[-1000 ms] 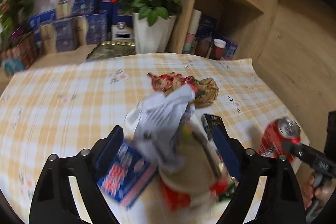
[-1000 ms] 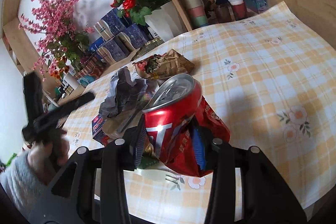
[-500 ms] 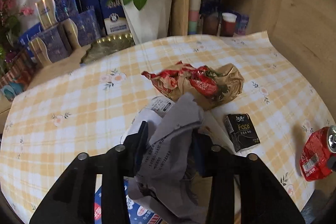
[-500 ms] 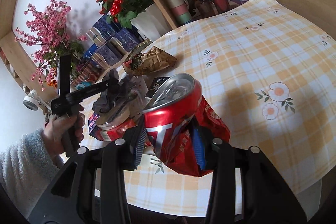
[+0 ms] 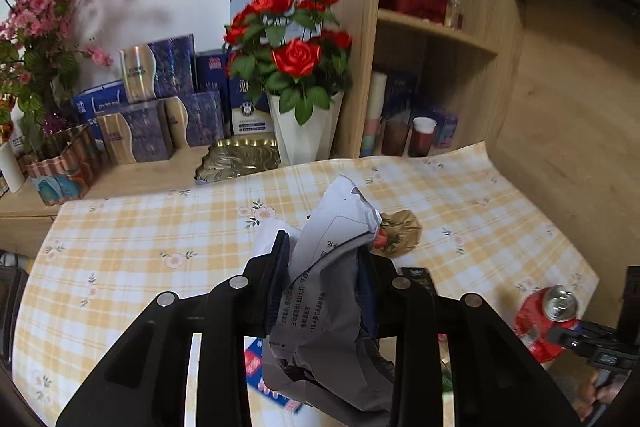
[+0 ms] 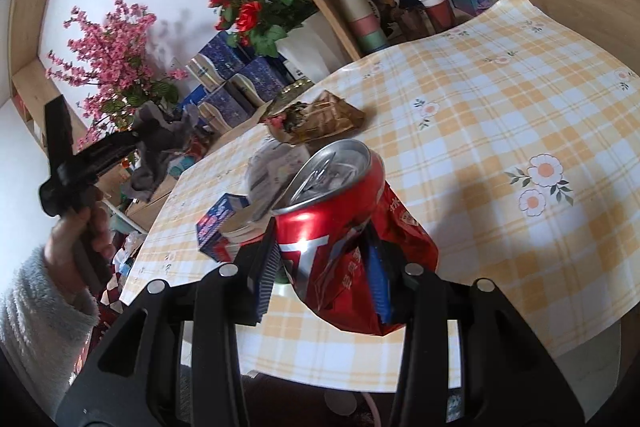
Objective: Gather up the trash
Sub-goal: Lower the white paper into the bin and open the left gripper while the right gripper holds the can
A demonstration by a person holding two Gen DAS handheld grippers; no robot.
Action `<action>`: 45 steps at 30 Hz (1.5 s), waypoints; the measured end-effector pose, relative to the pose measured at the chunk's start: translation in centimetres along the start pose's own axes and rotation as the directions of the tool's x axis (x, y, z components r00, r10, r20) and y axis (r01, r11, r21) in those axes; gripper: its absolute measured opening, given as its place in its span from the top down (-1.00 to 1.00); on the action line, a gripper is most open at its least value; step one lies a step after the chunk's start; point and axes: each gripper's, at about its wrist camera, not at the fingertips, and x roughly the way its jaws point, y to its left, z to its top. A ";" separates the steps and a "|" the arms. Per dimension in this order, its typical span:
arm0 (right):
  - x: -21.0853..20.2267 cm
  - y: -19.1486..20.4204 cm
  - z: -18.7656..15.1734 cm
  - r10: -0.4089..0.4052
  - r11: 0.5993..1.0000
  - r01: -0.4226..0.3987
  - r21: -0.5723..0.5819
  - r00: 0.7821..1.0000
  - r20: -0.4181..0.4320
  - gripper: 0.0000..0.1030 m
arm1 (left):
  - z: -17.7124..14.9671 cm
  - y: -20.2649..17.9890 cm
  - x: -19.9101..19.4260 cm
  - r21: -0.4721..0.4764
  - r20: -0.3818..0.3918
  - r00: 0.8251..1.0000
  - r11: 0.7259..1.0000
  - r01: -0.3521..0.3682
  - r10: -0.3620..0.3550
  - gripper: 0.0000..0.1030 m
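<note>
My left gripper (image 5: 324,251) is closing its jaws on a crumpled grey printed bag (image 5: 340,223); the pads press on it and it hangs above the yellow checked table (image 5: 140,247). In the right wrist view that gripper (image 6: 132,143) is held up at the left by a hand in a fleecy sleeve. My right gripper (image 6: 324,255) is shut on a dented red can (image 6: 324,195) together with a red foil wrapper (image 6: 400,239), off the table's near edge. On the table lie a gold-brown wrapper (image 6: 320,119), a blue and white box (image 6: 218,223), a paper bowl (image 6: 264,179) and a small black box (image 5: 418,277).
A white vase of red roses (image 5: 300,135), a gold tray (image 5: 240,159) and blue gift boxes (image 5: 160,107) stand on the ledge behind the table. The wooden shelf unit (image 5: 440,35) with paper cups rises at the back right. Pink blossoms (image 5: 48,7) fill the far left.
My left gripper went from open around the trash pile to shut on the grey bag and rose with it. The right gripper, still holding the can, drifted a little sideways.
</note>
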 end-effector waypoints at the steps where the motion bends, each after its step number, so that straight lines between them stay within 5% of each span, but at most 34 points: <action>1: -0.2 0.4 -0.1 0.003 1.000 -0.003 -0.004 1.000 -0.001 0.20 | -0.3 0.0 -1.1 -0.005 -0.001 1.000 1.000 0.010 -0.010 0.40; 7: -1.8 2.2 -1.5 0.024 0.999 -0.024 -0.029 1.000 -0.012 0.20 | -4.0 -1.7 -7.3 0.004 0.010 0.997 0.997 0.078 -0.078 0.40; 14: -4.3 3.6 -4.3 0.054 0.997 -0.055 -0.047 0.998 -0.020 0.20 | -12.0 -5.0 -11.7 -0.018 -0.049 0.987 0.988 0.155 -0.155 0.40; 31: -5.5 5.6 -11.5 0.073 0.990 -0.088 -0.108 0.988 -0.138 0.20 | -28.6 -6.5 -11.3 -0.150 -0.273 0.935 0.970 0.192 -0.228 0.40; 39: -4.3 6.2 -12.5 0.072 0.989 -0.094 -0.119 0.982 -0.176 0.20 | -32.4 -6.7 -6.6 -0.140 -0.441 0.872 0.976 0.165 -0.211 0.40; 45: -4.0 5.5 -13.1 0.034 0.991 -0.058 -0.117 0.980 -0.194 0.20 | -34.3 -6.4 -2.5 -0.192 -0.546 0.801 0.967 0.165 -0.245 0.39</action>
